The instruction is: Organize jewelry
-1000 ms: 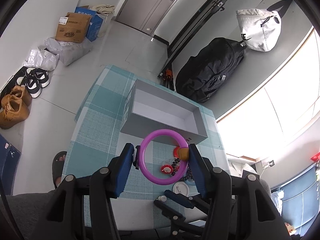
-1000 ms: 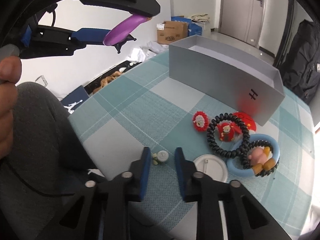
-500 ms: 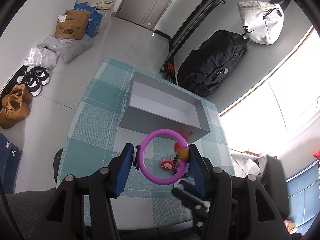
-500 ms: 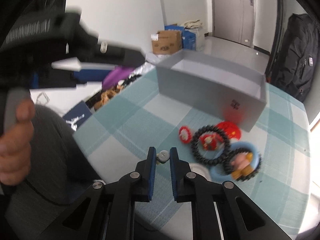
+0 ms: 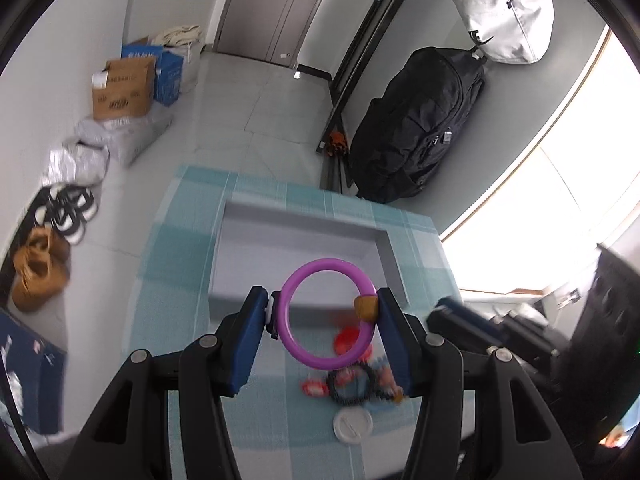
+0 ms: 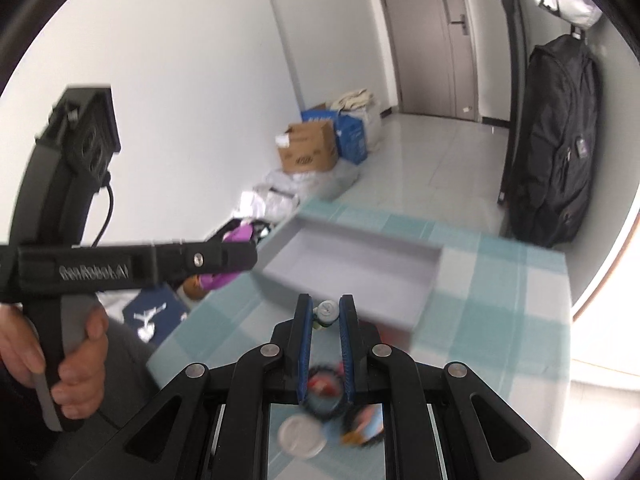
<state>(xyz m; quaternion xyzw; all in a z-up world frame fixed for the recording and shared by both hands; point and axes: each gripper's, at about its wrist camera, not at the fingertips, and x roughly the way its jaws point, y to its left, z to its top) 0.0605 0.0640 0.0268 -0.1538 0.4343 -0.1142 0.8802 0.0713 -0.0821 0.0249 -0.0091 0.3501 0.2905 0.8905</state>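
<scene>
My left gripper (image 5: 323, 309) is shut on a purple ring bracelet (image 5: 328, 313) with an orange bead, held above the near wall of the open grey box (image 5: 296, 248). My right gripper (image 6: 325, 312) is shut on a small white charm (image 6: 326, 311) and holds it lifted in front of the grey box (image 6: 360, 268). On the checked tablecloth below lie a black coil hair tie (image 5: 352, 388), red ornaments (image 5: 346, 338) and a white round badge (image 5: 353, 428). The left gripper with the purple ring (image 6: 236, 236) also shows in the right wrist view.
A teal checked cloth (image 5: 180, 248) covers the small table. A black backpack (image 5: 416, 128) and a white bag (image 5: 504, 20) are by the far wall. Cardboard boxes (image 5: 124, 88) and shoes (image 5: 40, 272) lie on the floor to the left.
My right gripper closed on the small white charm and lifted it off the table toward the box. My left gripper moved the purple ring forward over the box's near wall.
</scene>
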